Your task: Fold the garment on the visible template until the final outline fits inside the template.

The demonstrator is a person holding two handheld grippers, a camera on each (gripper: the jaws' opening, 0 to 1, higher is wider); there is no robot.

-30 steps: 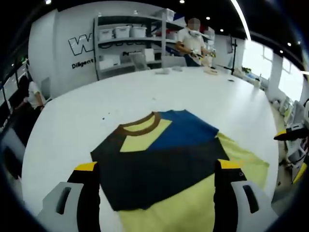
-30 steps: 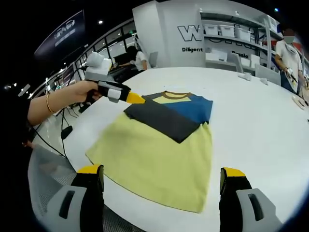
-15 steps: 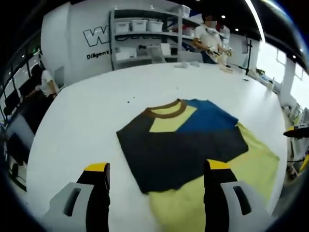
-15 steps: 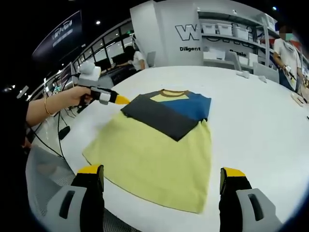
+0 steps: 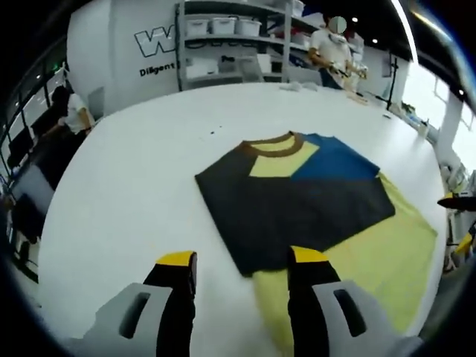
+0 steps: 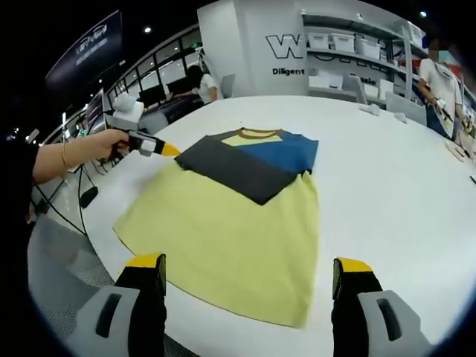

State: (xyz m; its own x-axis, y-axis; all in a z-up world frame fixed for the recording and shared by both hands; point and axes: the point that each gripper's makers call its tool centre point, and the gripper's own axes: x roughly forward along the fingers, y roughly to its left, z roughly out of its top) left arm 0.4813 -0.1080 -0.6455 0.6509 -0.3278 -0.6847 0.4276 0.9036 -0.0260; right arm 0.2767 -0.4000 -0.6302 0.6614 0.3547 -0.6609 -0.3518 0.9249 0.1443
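Garment (image 5: 297,201) lying partly folded on the white table (image 5: 134,193), ahead of both my grippers.
My left gripper (image 5: 242,264) hovers with jaws spread above the dark panel's near edge; my right gripper (image 6: 249,268) hangs with jaws wide apart over the yellow hem. In the right gripper view my left gripper sits beside the garment's dark corner.

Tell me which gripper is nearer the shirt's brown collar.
Left. The left gripper sits beside the dark folded sleeve, close to the collar. The right gripper hangs back at the yellow hem, the far end of the shirt.
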